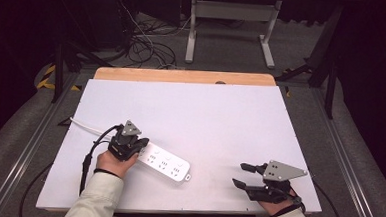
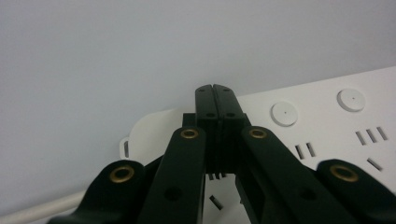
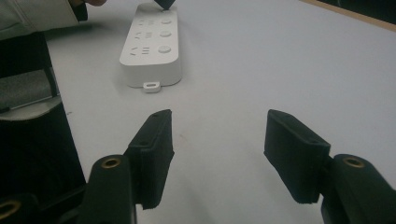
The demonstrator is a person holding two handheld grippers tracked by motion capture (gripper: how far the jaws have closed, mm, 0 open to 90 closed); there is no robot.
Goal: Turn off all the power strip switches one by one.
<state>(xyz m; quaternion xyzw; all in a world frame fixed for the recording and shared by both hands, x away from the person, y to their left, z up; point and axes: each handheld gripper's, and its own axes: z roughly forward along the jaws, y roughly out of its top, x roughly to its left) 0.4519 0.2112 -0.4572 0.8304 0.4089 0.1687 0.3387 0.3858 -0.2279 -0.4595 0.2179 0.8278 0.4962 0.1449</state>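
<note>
A white power strip (image 1: 168, 165) lies flat on the white table, its white cable (image 1: 82, 125) running off to the left. My left gripper (image 1: 142, 144) rests over the strip's left end, jaws pressed together with nothing between them. In the left gripper view the shut tips (image 2: 216, 89) sit above the strip (image 2: 327, 126), near its round buttons and sockets. My right gripper (image 1: 238, 174) hovers at the front right, open and empty, a hand's width from the strip. In the right gripper view its open jaws (image 3: 217, 135) point toward the strip's near end (image 3: 152, 46).
The white table top (image 1: 205, 114) has a wooden strip (image 1: 182, 76) along its far edge. Black cables trail from both grippers over the front edge. A sleeve (image 3: 37, 14) shows at the top left of the right gripper view.
</note>
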